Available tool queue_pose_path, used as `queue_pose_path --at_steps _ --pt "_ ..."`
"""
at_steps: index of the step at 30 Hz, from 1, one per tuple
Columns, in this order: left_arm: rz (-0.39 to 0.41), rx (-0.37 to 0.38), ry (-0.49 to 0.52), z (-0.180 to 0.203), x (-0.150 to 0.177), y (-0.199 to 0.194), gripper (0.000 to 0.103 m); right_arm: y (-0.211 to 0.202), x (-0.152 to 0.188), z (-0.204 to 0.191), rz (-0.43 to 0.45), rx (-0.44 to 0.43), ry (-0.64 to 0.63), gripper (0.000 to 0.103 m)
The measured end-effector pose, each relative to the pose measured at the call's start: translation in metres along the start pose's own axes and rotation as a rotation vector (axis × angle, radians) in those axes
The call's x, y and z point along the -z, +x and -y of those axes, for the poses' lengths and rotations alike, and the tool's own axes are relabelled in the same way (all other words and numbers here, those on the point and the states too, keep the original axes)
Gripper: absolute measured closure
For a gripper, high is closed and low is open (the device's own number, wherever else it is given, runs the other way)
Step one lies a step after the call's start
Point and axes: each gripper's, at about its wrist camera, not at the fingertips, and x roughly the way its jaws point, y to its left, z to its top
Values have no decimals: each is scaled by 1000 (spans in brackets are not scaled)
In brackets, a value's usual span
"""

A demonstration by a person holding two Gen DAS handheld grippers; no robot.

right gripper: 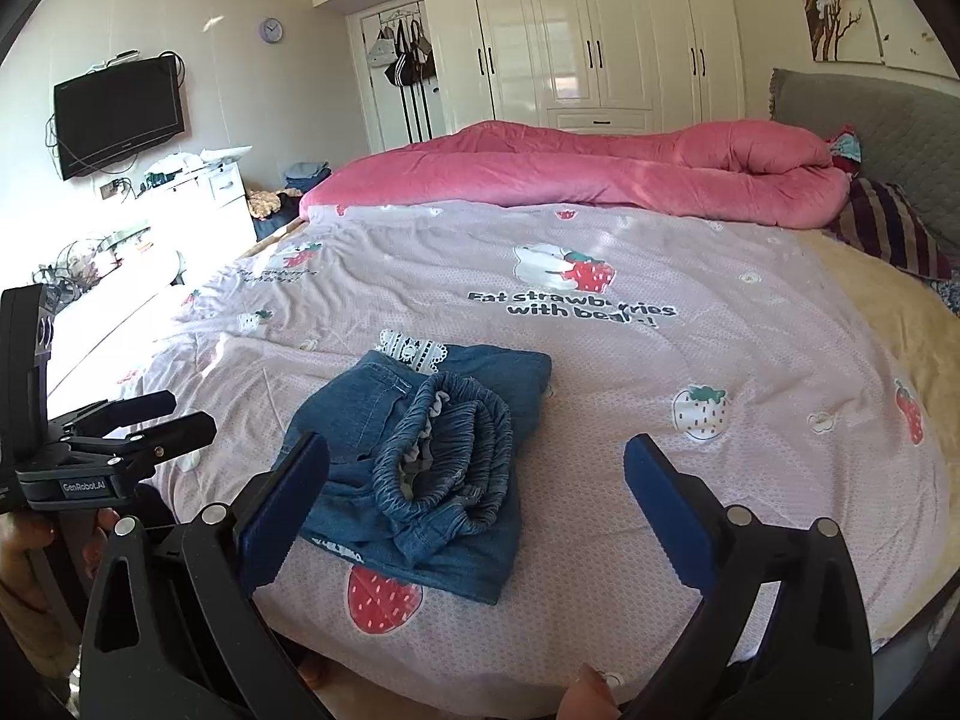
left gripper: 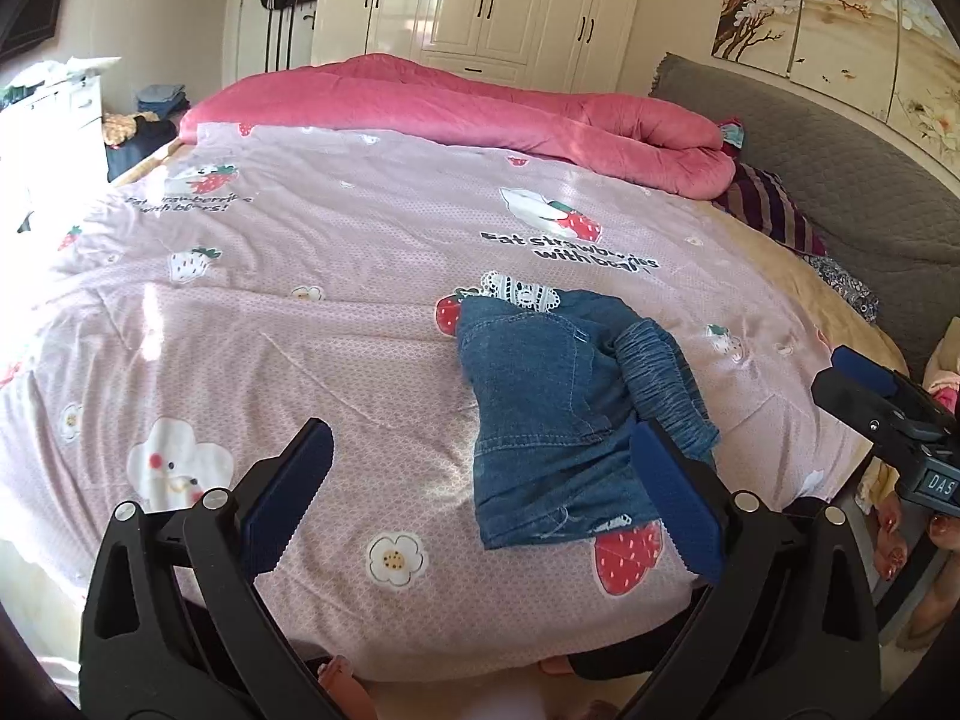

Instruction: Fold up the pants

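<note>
Small blue denim pants (left gripper: 540, 396) with a gathered elastic waistband and white lace trim lie folded into a compact bundle on the pink strawberry-print quilt (left gripper: 336, 276). They show in the right wrist view (right gripper: 432, 462) too, waistband on top. My left gripper (left gripper: 480, 480) is open and empty, held above the quilt's near edge, its right finger over the pants' near right corner. My right gripper (right gripper: 480, 492) is open and empty, just in front of the pants. Each gripper shows at the edge of the other's view: the right (left gripper: 864, 384), the left (right gripper: 168, 414).
A rolled pink comforter (left gripper: 480, 114) lies along the far side of the bed. A grey headboard (left gripper: 840, 168) and a striped pillow (left gripper: 768, 210) are at right. White wardrobes (right gripper: 600, 30), a wall TV (right gripper: 117, 114) and a cluttered white dresser (right gripper: 198, 192) stand beyond.
</note>
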Motion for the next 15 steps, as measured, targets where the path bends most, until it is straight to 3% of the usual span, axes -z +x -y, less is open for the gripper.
queue_pose_path --at_steps 15 --pt "21 -18 9 16 30 -24 10 -30 17 -14 31 18 -37 5"
